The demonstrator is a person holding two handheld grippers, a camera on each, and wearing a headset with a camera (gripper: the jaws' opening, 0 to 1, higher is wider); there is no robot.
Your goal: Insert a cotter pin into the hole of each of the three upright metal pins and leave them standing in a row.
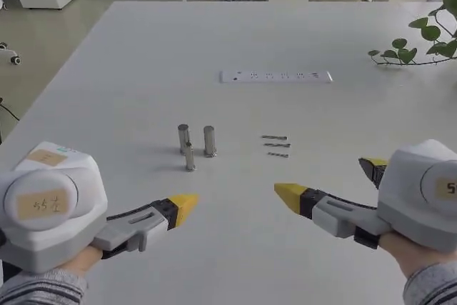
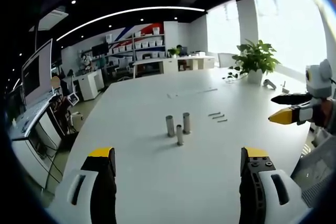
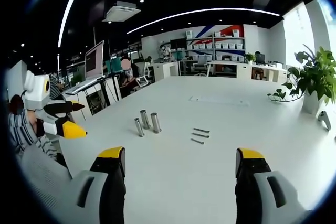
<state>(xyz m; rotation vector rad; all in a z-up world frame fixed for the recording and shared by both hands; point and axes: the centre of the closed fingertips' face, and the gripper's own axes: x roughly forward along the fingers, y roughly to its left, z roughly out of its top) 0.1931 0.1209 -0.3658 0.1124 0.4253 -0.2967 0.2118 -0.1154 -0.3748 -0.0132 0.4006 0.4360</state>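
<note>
Three upright metal pins stand in a tight cluster on the white table (image 1: 143, 76): one at the back left (image 1: 183, 137), one at the back right (image 1: 209, 141) and one in front (image 1: 190, 156). To their right lie three thin cotter pins (image 1: 276, 146), flat and side by side. My left gripper (image 2: 178, 153) is open and holds nothing, low at the near left of the pins (image 2: 178, 128). My right gripper (image 1: 330, 180) is open too, near right of the cotter pins (image 3: 199, 135). Both hover apart from the parts.
A white power strip (image 1: 275, 76) lies across the table beyond the pins. A potted plant (image 1: 428, 37) reaches in at the far right corner. Desks, shelves and chairs stand in the room beyond the table.
</note>
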